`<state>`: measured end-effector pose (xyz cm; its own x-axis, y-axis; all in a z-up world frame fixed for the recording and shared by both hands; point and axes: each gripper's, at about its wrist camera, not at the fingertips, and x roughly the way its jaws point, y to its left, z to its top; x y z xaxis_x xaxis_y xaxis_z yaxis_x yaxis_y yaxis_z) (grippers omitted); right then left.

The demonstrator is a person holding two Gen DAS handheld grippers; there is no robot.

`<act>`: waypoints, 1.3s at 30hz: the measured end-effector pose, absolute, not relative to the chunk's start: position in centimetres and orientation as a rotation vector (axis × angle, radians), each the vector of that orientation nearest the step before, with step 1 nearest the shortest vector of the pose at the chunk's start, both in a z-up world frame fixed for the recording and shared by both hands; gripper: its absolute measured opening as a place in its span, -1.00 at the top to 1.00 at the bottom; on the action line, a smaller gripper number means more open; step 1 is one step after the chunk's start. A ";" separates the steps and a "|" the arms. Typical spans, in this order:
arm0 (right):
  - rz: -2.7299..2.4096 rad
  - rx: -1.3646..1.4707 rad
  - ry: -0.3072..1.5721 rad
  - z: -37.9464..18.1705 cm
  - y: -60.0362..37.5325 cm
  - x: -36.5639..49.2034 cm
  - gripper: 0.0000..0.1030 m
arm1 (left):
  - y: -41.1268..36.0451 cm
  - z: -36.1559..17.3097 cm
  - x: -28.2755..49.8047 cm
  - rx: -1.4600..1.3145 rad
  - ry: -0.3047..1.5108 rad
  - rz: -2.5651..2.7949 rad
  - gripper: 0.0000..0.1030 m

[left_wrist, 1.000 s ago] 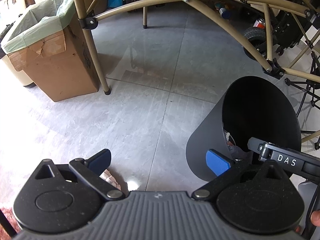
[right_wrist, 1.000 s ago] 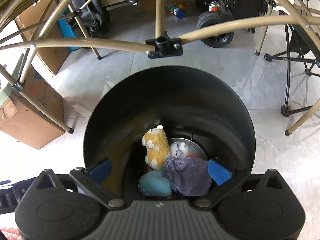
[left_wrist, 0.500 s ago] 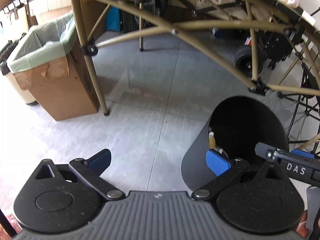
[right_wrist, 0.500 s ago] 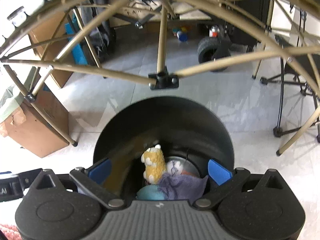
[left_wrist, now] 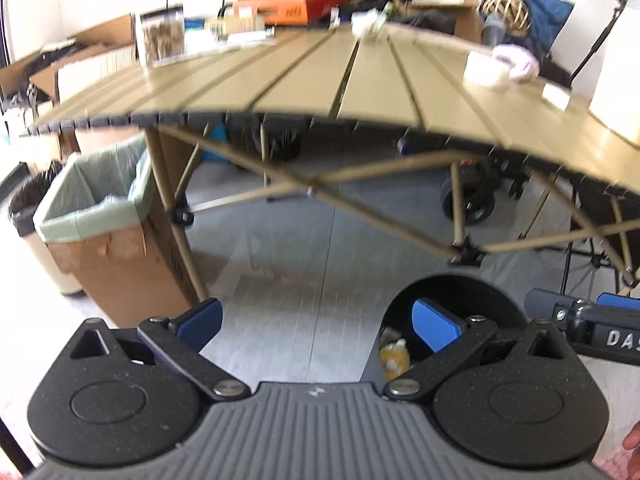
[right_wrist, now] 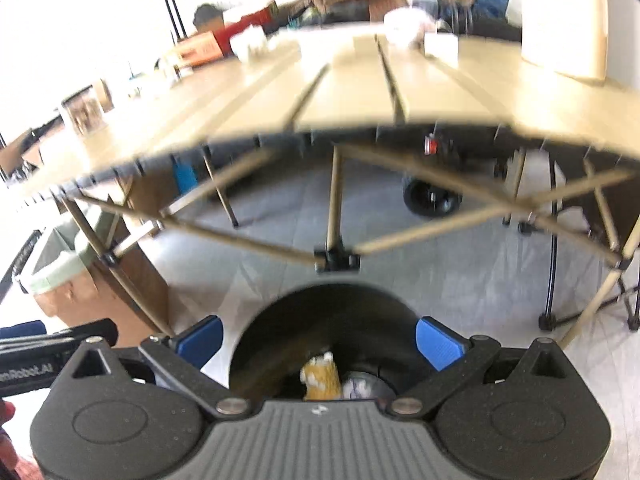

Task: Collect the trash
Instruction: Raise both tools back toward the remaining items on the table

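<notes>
— Trash [right_wrist: 320,376] first: where?
— Partly down in the black bin [right_wrist: 332,292] already: a yellow fuzzy lump, with something pale and crumpled beside it. Sits on the floor by the near edge of the table [left_wrist: 360,80], right below the right gripper [right_wrist: 320,338].
— More to fetch?
— Probably, up on the table: a white crumpled scrap [left_wrist: 366,24] at the far side, and a white wad [left_wrist: 486,66] nearer the right end, touching a pinkish cloth [left_wrist: 516,64]. Too blurred to name for certain.
— Jaws?
— Spread wide on the right gripper, blue pads far apart, nothing between them. Same on the left gripper [left_wrist: 316,320], hanging over the floor at the bin's left side.
— Handling?
— Looks light and soft, likely paper or tissue. Squashes under the pads, with no risk of breaking and little of slipping. Could tear or shed a piece if pinched at a loose corner.
— So where to bite?
— Across the thickest bunched middle, approaching from above and closing fully. Best to avoid scraping the slats, and to steer clear of the jar [left_wrist: 160,36] and the orange box [left_wrist: 288,8] at the far left.
— And the lined cardboard box [left_wrist: 92,216]?
— Stands at the left by a table leg, well apart from the bin. Cannot tell whether meant for this trash.
</notes>
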<state>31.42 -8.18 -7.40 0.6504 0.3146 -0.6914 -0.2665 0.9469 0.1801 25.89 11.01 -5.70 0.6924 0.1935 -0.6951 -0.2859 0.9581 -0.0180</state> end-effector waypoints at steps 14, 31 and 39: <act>0.306 0.069 0.497 3.2 -11.8 32.6 -1.00 | 7.6 0.4 26.6 -0.135 0.626 0.200 -1.00; 0.202 0.210 0.398 7.9 -15.3 40.7 -1.00 | 3.3 6.4 35.7 -0.188 0.489 0.155 -1.00; 0.164 0.252 0.390 7.9 -16.3 45.0 -1.00 | 2.2 5.7 42.3 -0.187 0.495 0.129 -1.00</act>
